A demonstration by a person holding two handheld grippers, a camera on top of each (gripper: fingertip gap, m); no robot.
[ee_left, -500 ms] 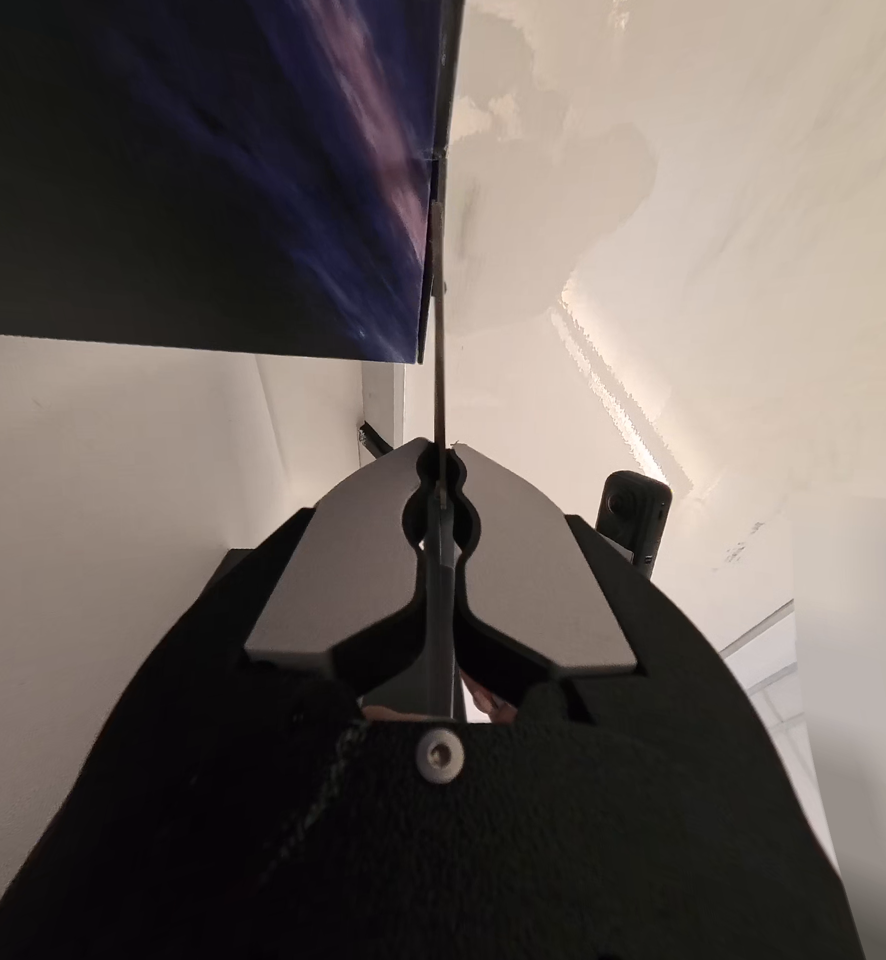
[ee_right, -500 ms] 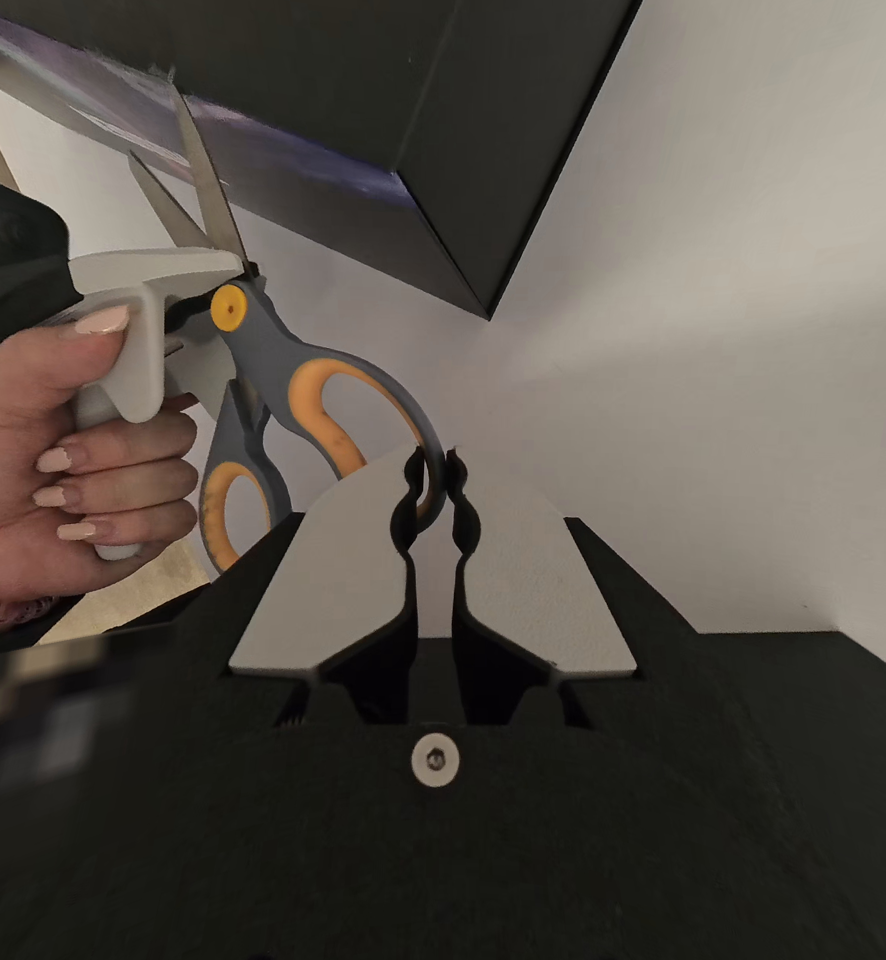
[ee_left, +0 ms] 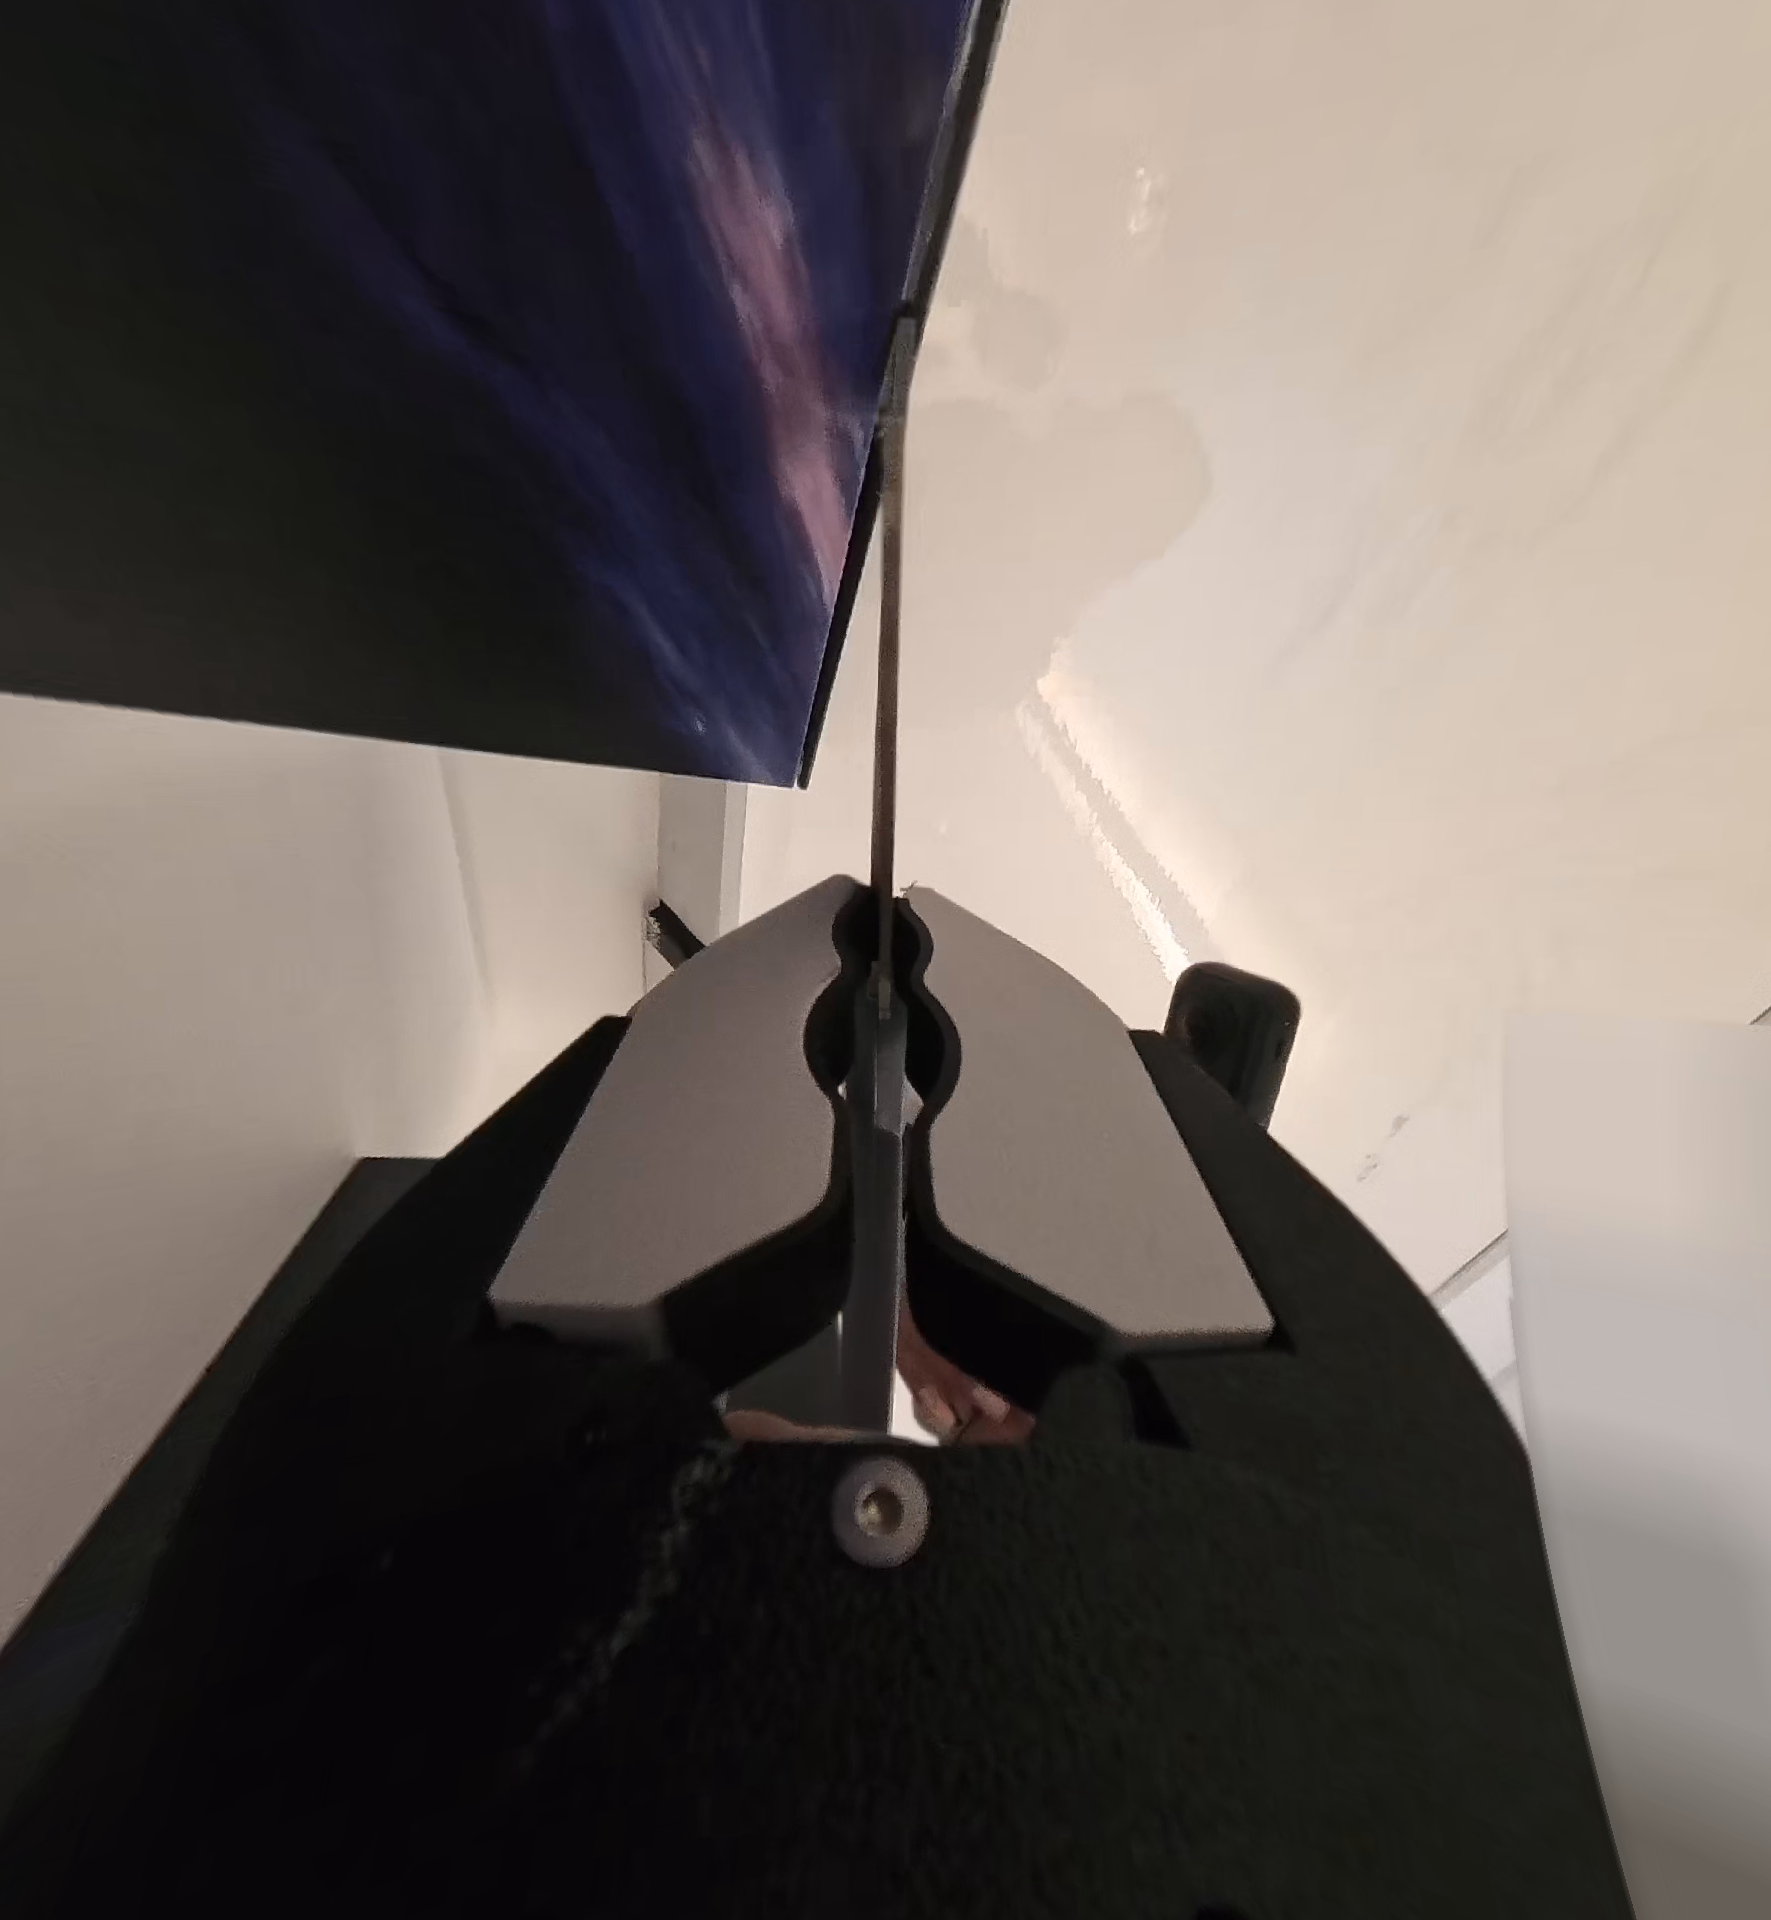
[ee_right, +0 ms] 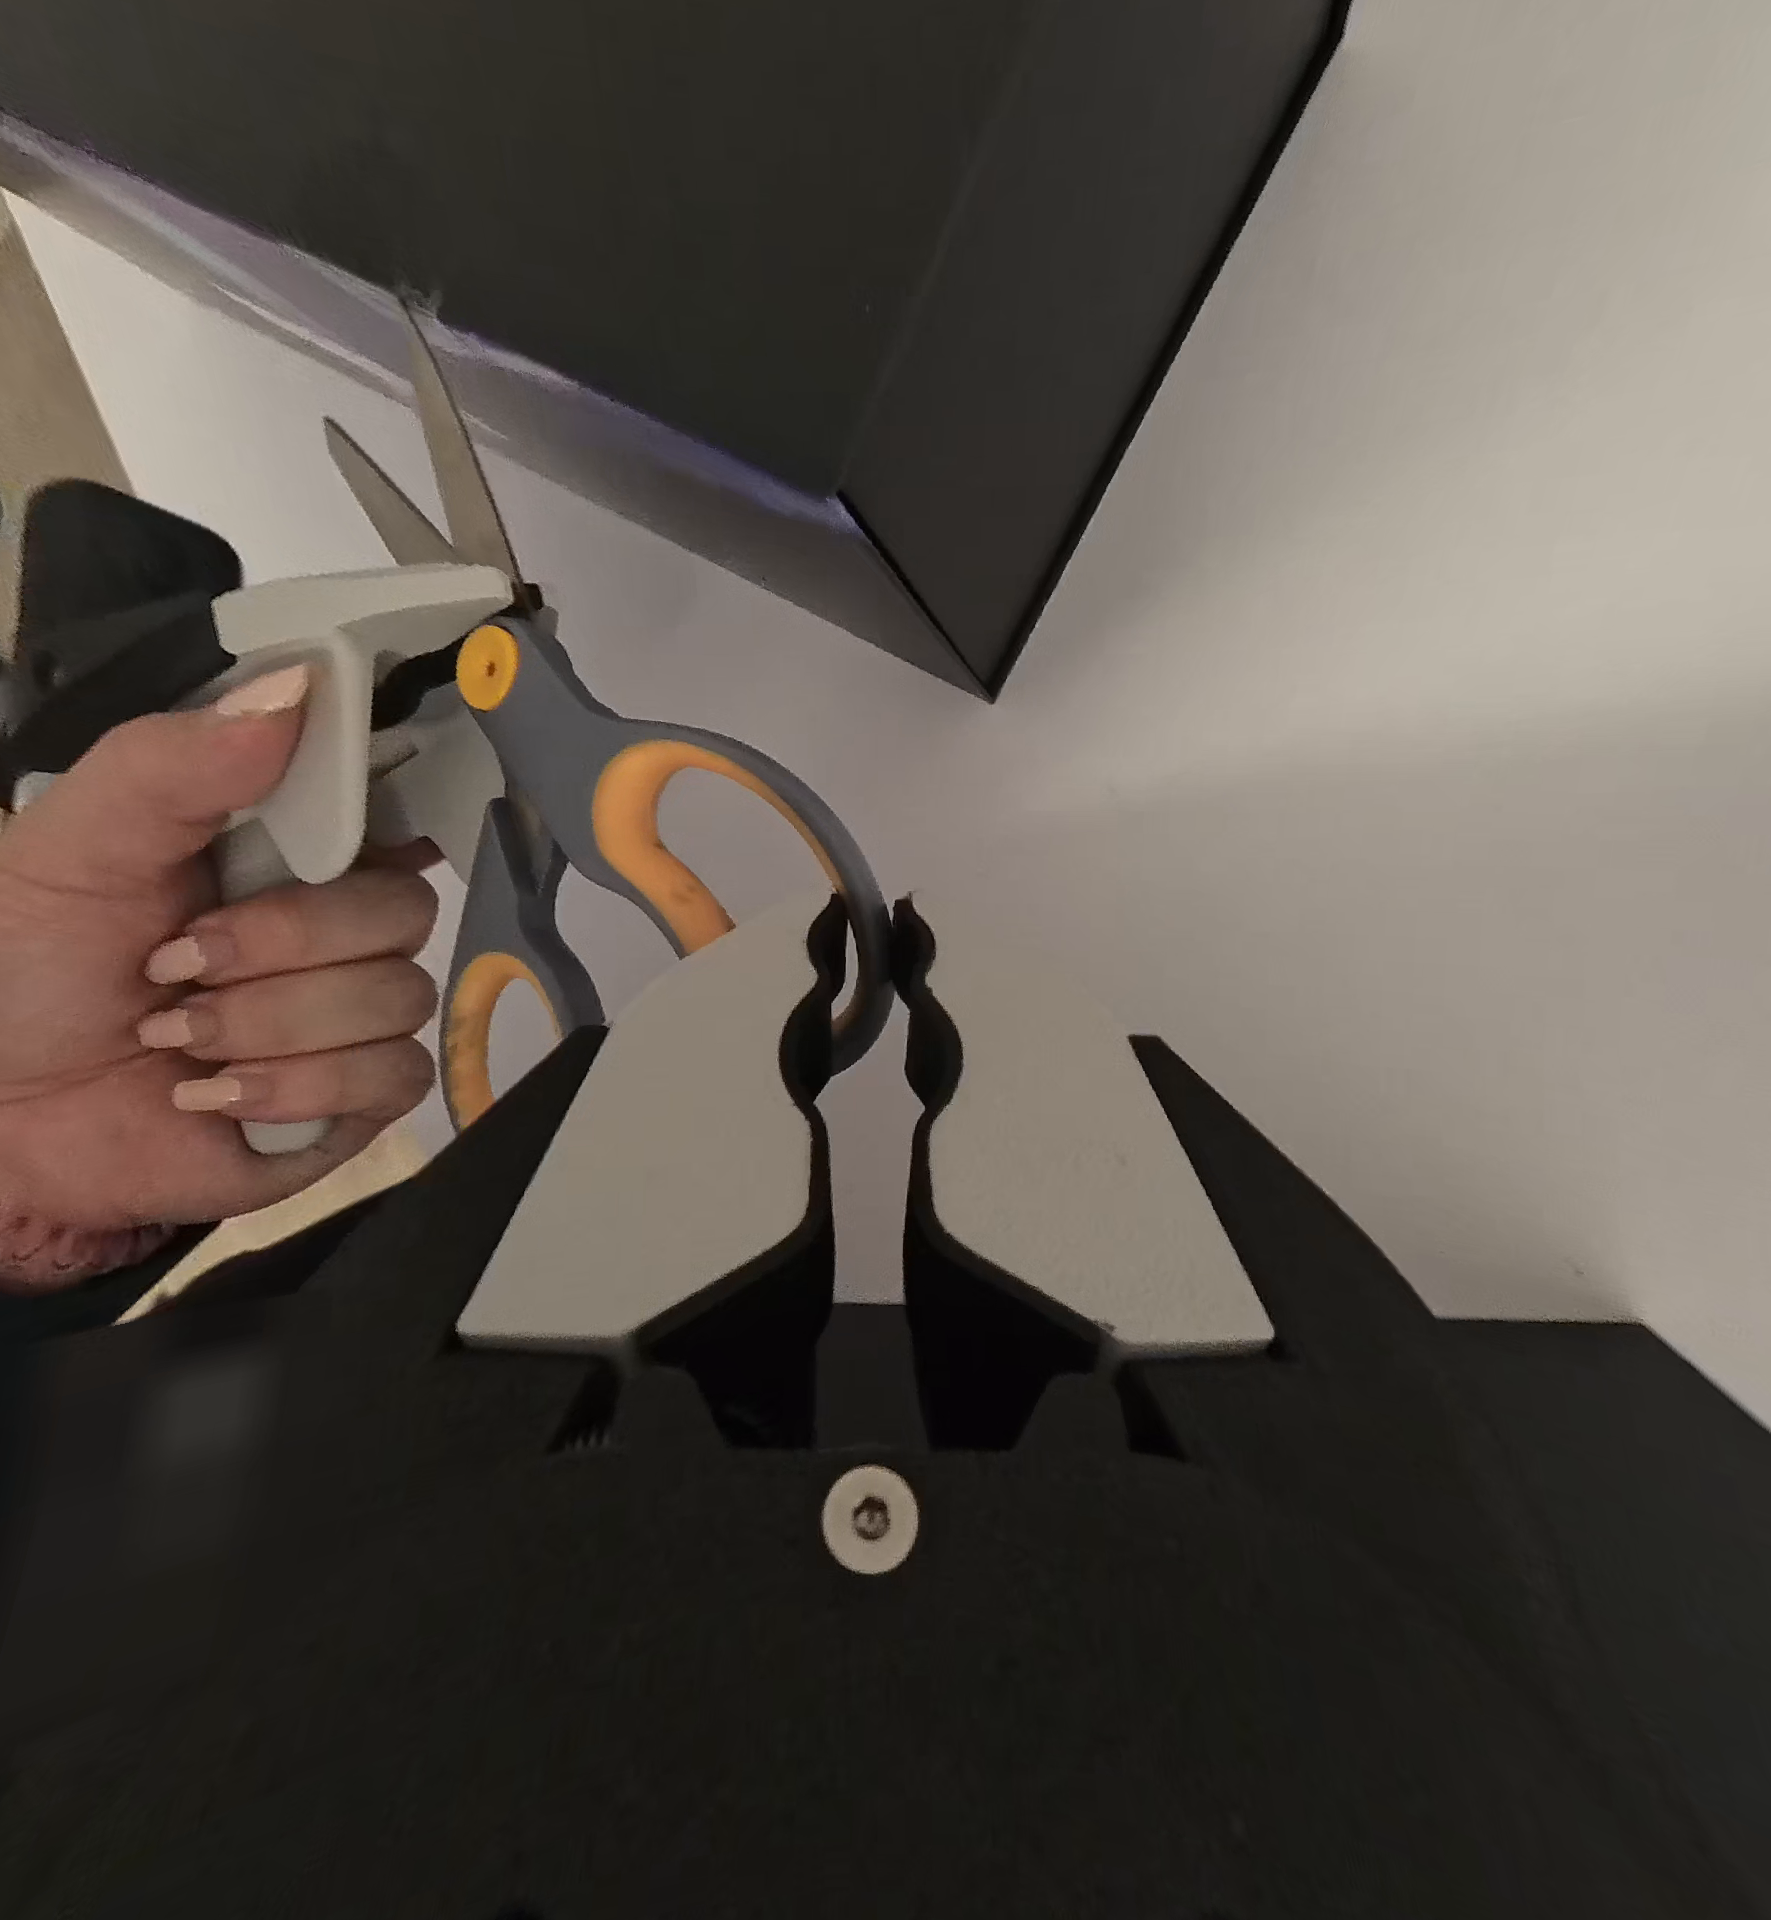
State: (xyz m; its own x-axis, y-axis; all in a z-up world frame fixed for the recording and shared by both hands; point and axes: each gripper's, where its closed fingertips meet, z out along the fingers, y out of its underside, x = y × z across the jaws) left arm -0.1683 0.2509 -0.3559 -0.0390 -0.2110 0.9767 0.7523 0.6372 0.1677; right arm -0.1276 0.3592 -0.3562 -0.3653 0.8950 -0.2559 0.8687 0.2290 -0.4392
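Observation:
Scissors with grey and orange handles have their blades apart, and the upper blade tip touches the lower edge of a black box. My right gripper is shut on the upper handle loop. My left gripper, held by a hand, clamps the scissors just behind the pivot. In the left wrist view my left gripper is shut on the scissors, seen edge-on. The blade runs up to the edge of the box's dark blue face.
White walls stand behind the box. A small black camera sits just right of the left gripper. A white panel is at the right. A black surface lies below the right gripper.
The scissors and both grippers have shifted slightly against the box. The blades stay apart at the box edge and both grips are unchanged.

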